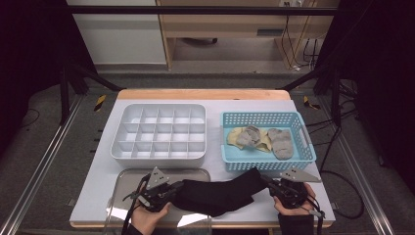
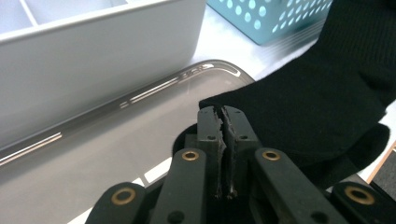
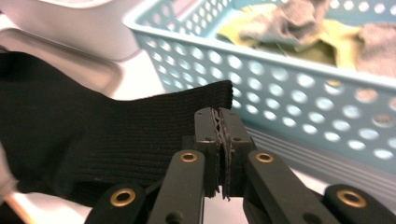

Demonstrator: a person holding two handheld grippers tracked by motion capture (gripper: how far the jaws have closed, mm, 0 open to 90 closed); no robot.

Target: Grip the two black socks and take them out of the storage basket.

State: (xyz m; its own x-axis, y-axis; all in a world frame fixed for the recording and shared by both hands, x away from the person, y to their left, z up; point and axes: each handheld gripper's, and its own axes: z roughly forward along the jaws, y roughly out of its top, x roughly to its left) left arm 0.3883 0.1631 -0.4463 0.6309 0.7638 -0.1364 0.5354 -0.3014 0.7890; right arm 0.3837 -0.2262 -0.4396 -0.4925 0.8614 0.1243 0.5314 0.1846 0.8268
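Lower centre of the high view: left gripper (image 1: 172,188) clamped on one end of a black sock (image 1: 220,193), which stretches rightward over the edge of a clear tray (image 1: 122,176) to the right gripper (image 1: 270,186), jaws pressed tight on its ribbed cuff. Above: white divided box (image 1: 159,129), then blue basket (image 1: 266,164) holding socks (image 1: 264,139)

hidden: sock (image 1: 220,194) edges inside tongs | tray (image 1: 128,177) perhaps underneath

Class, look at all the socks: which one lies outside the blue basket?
The black sock, stretched between both grippers at the table's front edge; the grey and yellow ones lie inside the basket.
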